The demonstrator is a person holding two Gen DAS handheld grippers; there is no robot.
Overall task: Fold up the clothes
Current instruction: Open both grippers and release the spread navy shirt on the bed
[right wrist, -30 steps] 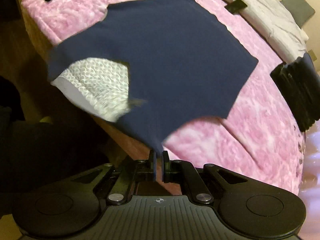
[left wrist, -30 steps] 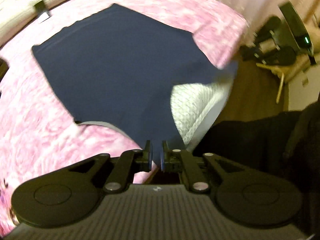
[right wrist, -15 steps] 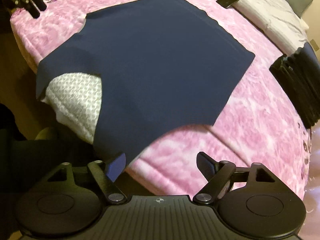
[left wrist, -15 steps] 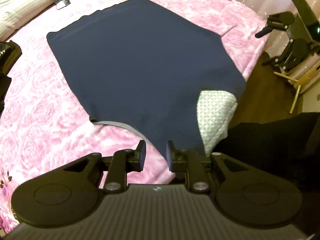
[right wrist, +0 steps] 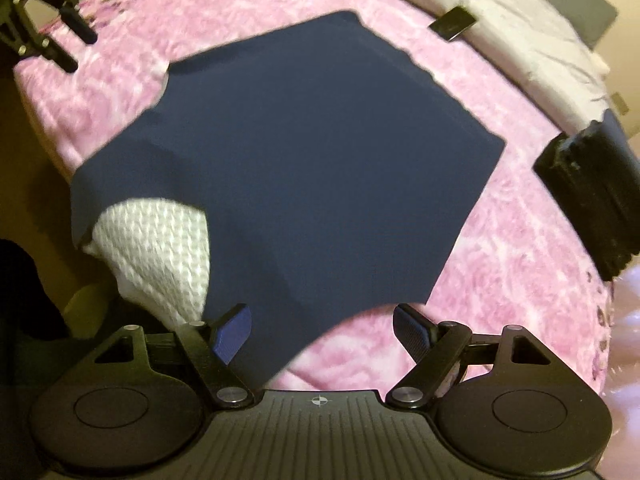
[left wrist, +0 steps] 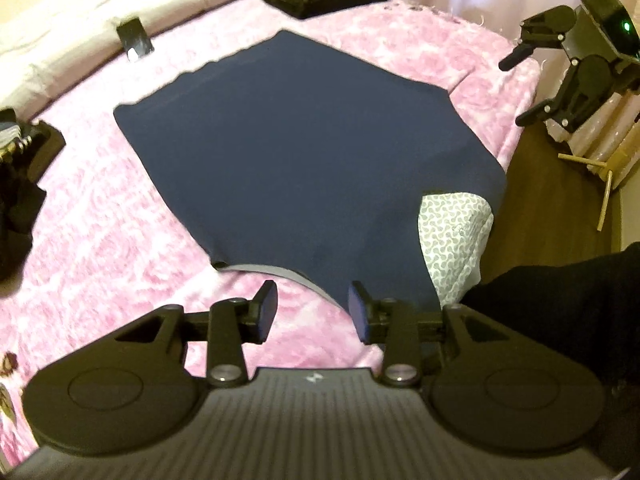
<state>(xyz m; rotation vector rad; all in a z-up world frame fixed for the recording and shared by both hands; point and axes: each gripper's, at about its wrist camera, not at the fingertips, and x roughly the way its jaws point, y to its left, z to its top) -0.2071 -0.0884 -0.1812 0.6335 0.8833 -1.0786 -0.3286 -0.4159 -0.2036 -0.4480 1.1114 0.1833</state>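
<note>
Just beyond left tool (left wrist: pixel 312 312), navy garment (left wrist: pixel 304 152) (flat), unheld

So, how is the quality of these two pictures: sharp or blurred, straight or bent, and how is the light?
Left wrist view: fisheye bends the pink bedspread; the navy garment is fairly sharp; dim, yellowish room light. Right wrist view: same curving, garment edges and the white patterned fabric look softly smeared; no glare in either view.

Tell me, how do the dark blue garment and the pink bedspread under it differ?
The dark blue garment is plain; the pink bedspread carries a pale mottled pattern. The garment covers only the middle of the bed, while the bedspread reaches out past it on several sides. One corner of the garment hangs over the bed's edge. Both lie spread out flat.
</note>
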